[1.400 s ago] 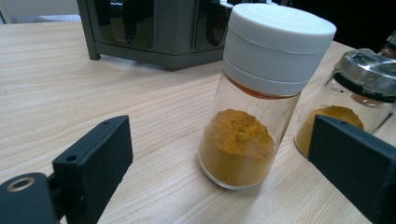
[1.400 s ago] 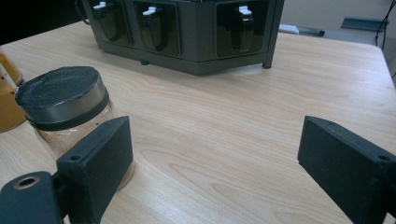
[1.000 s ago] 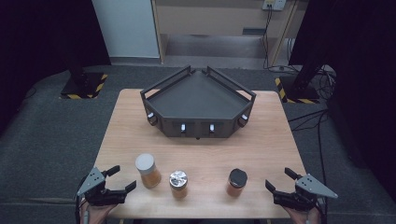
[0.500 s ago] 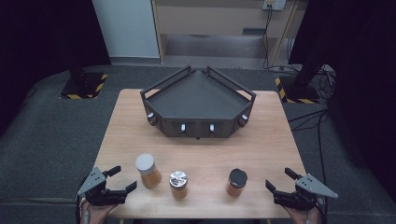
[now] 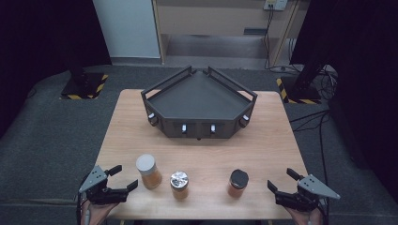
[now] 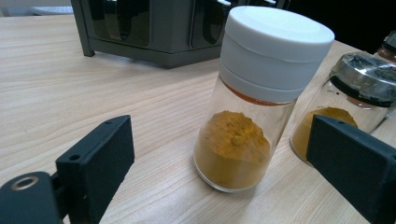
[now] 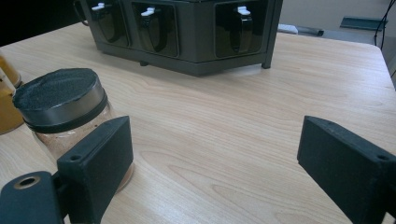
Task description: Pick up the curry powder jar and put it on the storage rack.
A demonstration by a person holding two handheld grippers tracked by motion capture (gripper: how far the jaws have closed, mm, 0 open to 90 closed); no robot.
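Observation:
Three spice jars stand in a row near the table's front edge. The white-lidded jar (image 5: pixel 148 171) of orange powder sits at the left, also close up (image 6: pixel 257 102) between my left jaws' line of sight. A silver-lidded jar (image 5: pixel 179 183) is in the middle, and a black-lidded jar (image 5: pixel 238 182) is at the right. My left gripper (image 5: pixel 123 177) is open at the front left corner, just left of the white-lidded jar. At the front right my right gripper (image 5: pixel 282 180) is open too, with the black-lidded jar (image 7: pixel 65 112) off to its left.
A dark grey wedge-shaped rack (image 5: pixel 199 105) with a raised rail and small knobbed drawers stands at the back middle of the wooden table (image 5: pixel 263 145). Dark floor surrounds the table; stands with striped bases (image 5: pixel 84 84) sit behind it.

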